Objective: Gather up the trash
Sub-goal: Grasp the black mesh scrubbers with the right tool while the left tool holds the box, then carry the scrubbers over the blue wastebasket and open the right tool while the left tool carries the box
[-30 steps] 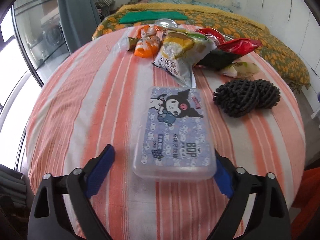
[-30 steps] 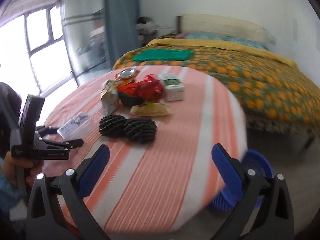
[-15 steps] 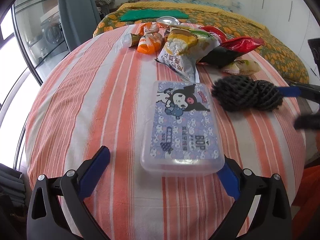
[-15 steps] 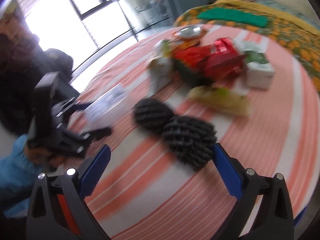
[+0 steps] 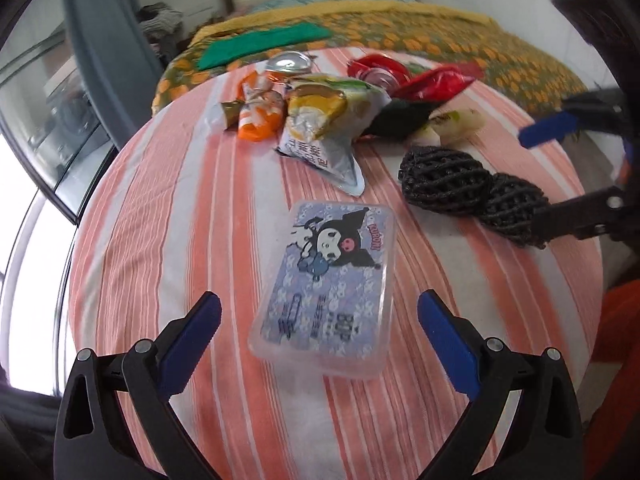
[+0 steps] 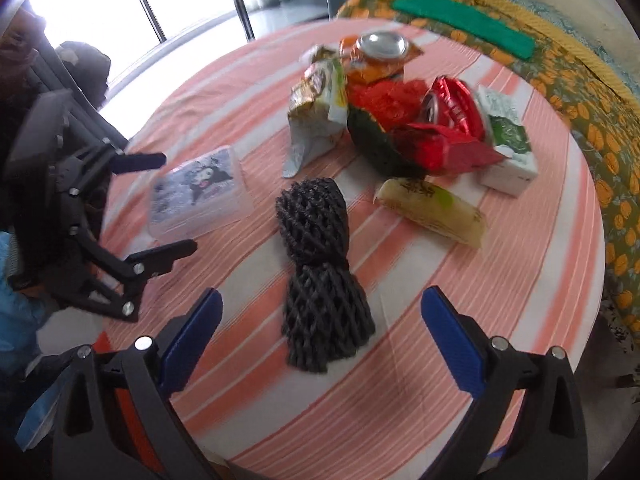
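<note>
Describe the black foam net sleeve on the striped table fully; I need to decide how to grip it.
The black foam net sleeve is an open-mesh, soft-looking tube pinched at its middle into two bulging lobes. It lies flat on the orange-and-white striped tablecloth, lengthwise toward the right gripper, whose blue-padded jaws stand wide on either side of its near lobe without touching it. Nothing rests on it; the pale yellowish wrapper and the clear cartoon-printed plastic box lie apart from it.

Striped round table (image 5: 168, 240), flower-patterned bed (image 6: 592, 92) with green cloth (image 6: 464, 20), grey curtain (image 5: 104, 52) beyond.
</note>
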The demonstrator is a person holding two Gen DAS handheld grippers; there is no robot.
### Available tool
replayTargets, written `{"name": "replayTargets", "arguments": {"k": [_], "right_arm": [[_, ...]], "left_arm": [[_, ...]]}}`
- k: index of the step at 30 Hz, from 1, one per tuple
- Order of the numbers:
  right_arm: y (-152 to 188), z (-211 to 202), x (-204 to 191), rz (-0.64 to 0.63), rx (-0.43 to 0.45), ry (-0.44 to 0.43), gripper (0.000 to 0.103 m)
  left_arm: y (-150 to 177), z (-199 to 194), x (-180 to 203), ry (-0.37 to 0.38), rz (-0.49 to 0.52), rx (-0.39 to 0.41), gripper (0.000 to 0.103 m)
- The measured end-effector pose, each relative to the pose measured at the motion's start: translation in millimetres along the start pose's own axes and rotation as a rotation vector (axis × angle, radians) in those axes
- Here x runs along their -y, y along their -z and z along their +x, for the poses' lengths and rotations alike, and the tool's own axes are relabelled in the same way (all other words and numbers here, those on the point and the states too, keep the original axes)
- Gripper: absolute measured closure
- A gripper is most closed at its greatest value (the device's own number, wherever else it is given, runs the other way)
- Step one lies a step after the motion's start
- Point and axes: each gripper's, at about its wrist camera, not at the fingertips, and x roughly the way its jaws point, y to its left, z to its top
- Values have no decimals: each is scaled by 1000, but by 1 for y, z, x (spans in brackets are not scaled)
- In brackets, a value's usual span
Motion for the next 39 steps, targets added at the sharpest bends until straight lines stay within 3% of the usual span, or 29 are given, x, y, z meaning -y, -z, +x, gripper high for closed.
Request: {"name": "replayTargets", "arguments": {"k": [1,3,5,6,8,12,16,19,23,26,30,35,39], "right_arm": [[-6,6,-4,-6,-16,10,15],[-10,13,-8,-3,-33,3,35],[-7,18,-8,2,-48,10,44],[-7,21,-4,12,-44,20,64],[-2,12,2,60,3,-6,69],[22,-24,18,140,101,-65,70],[67,-70,68,293,221,-121,70],[112,-99,121,423,276,-58,70],[175,-117,196,598,281,109,70],[218,-118,240,740,294,150,70],[254,-111,282,865,324,160,70],[281,-92,325,956,349,129,70],[298,-74,359,1012,355,79,70]], "left_arm": [[-4,2,0,4,22,-14,12],[-9,4,-1,5,56,-35,17],[-13,6,-1,13,71,-48,25],[-15,7,-1,25,75,-54,35],[-16,5,-2,33,67,-51,40],[-14,-7,-2,67,13,-9,41],[-21,-25,14,174,-54,42,41],[-39,-36,48,249,-46,78,41],[-69,-43,106,347,-5,107,41],[-97,-36,160,441,8,100,41],[-129,-17,227,503,26,67,41],[-161,26,311,507,57,19,40],[-172,69,358,490,51,-33,40]]}}
